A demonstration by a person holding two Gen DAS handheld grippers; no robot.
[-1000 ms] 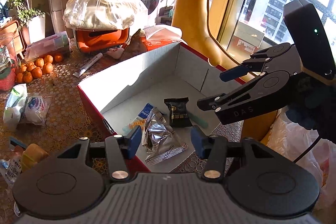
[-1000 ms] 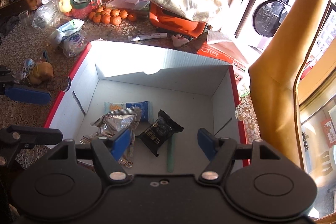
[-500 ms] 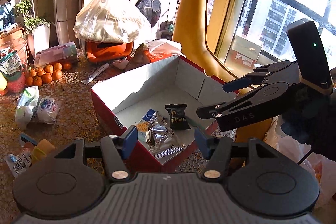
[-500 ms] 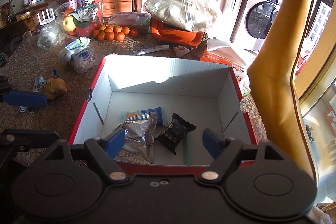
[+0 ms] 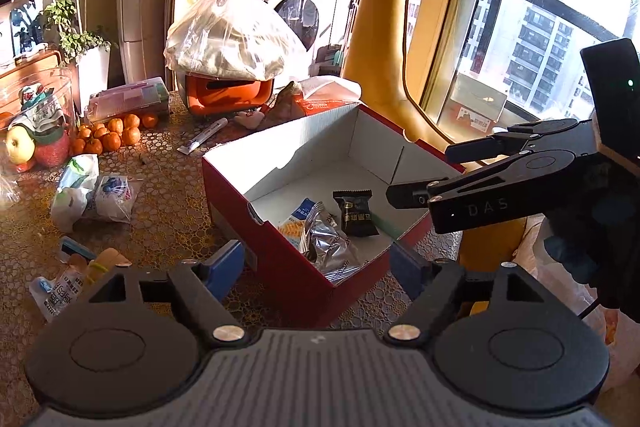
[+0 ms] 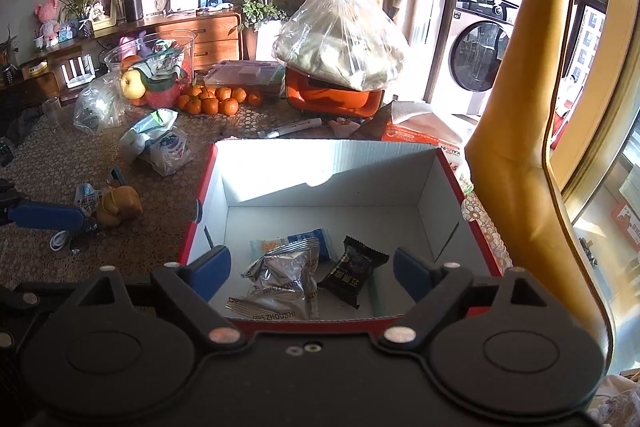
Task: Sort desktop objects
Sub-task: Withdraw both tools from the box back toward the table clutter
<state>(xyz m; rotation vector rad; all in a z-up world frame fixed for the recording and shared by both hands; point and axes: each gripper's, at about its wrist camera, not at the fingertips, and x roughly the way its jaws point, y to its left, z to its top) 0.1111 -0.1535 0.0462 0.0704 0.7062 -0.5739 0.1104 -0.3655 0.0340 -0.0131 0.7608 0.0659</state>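
**Materials and surface finish: tabletop and box**

Box [image 6: 328,163]: corrugated cardboard, matt white inside, smooth red outside. Silver packet [image 6: 286,279]: crinkled metallic foil, highly reflective. Black wrapper [image 6: 352,273]: glossy plastic film. Table covering [image 5: 160,195]: textured, lace-like patterned surface with slight sheen. Large bag [image 6: 340,43]: thin clear plastic, creased. Orange container [image 6: 332,99]: smooth glossy plastic. Left gripper [image 5: 316,267] and right gripper [image 6: 310,267]: matt black plastic bodies, blue pads, bright metal screws. Sideboard [image 6: 204,35]: polished wood.
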